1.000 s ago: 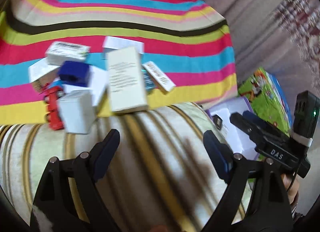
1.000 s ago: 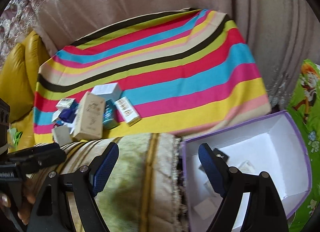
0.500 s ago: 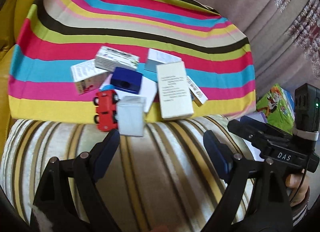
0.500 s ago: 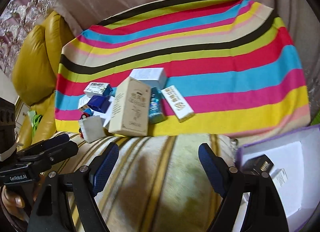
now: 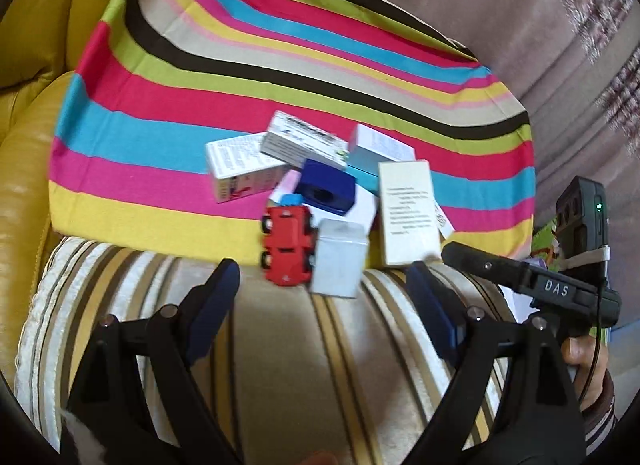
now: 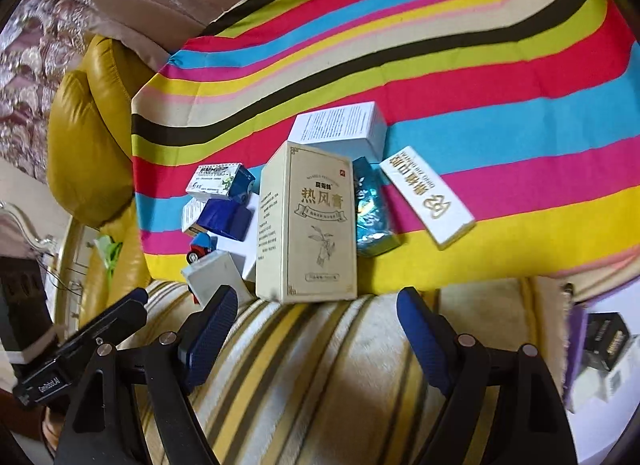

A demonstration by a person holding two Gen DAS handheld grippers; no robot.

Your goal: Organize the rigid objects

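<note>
A heap of small boxes lies on a striped cloth [image 5: 280, 77]. It holds a red toy car [image 5: 287, 249], a pale grey box [image 5: 339, 257], a dark blue box [image 5: 329, 187] and a tall cream box [image 5: 408, 212]. In the right wrist view the cream box [image 6: 308, 225] lies beside a teal packet [image 6: 372, 213] and a white box with gold print [image 6: 428, 195]. My left gripper [image 5: 326, 311] is open and empty, just short of the car and the grey box. My right gripper [image 6: 316, 329] is open and empty, just short of the cream box.
The cloth lies on a striped cream sofa seat [image 5: 280, 365]. Yellow leather cushions [image 5: 32, 125] stand at the left. A purple-rimmed white box [image 6: 600, 365] with a black item inside sits at the right. The right gripper's handle [image 5: 532, 285] reaches in beside the heap.
Both grippers have swung left from the purple box toward the heap and come closer to it. Both stay open and empty.
</note>
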